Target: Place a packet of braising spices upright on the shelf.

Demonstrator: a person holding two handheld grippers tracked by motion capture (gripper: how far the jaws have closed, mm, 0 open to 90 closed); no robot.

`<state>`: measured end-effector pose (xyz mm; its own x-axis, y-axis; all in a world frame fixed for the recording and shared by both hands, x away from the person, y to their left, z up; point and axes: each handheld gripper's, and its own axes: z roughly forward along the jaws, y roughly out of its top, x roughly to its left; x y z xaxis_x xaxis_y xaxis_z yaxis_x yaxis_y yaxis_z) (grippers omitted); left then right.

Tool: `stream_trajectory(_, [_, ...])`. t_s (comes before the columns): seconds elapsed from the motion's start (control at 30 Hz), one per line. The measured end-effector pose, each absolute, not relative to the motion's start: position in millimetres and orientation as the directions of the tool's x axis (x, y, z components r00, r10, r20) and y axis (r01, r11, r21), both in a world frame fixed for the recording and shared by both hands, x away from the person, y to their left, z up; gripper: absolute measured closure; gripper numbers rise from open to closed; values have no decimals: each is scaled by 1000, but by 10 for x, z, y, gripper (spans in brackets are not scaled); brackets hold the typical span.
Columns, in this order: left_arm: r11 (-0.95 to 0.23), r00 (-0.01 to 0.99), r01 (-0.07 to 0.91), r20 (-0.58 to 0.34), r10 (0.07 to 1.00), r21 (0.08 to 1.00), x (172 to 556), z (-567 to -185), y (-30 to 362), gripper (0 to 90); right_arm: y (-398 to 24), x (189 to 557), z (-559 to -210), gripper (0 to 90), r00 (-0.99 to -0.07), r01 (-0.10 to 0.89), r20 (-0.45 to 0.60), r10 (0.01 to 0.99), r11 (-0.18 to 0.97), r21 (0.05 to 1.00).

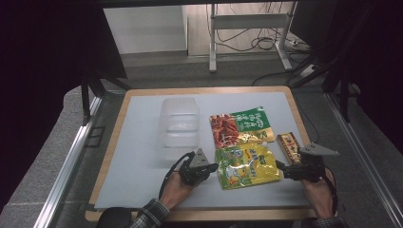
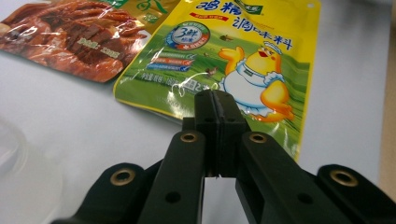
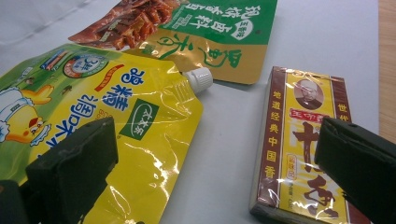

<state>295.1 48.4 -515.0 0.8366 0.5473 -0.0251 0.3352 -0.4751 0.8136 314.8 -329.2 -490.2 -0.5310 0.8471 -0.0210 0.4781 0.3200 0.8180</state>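
Centre of the pale grey table mat (image 1: 142, 142), toward the far side: a clear plastic tub (image 1: 179, 124). Just right of that, a flat red-and-green snack packet (image 1: 241, 125). Directly in front of the packet, nearer the person, a yellow spouted pouch with a chick cartoon (image 1: 247, 166), its near-side neighbour, edges almost touching. Right of both, close to the mat's right edge, a small red-and-yellow box (image 1: 289, 146). Left gripper (image 1: 207, 167) just left of the pouch, in front of the tub. Right gripper (image 1: 280, 167) just right of the pouch, in front of the box.
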Motion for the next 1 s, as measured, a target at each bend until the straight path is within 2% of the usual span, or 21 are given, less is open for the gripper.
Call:
stream_trajectory(0.73, [-531,858,278,41,512,801,3181,-5276,47,896,-3291,3159,-4924,0,-535,494,-13,844,326,806])
stream_trajectory(1.0, [-539,849,280,57,525,794,3184,-5339,80,900,-3306,3150,-4901,0,-531,493,-5,847,314,812])
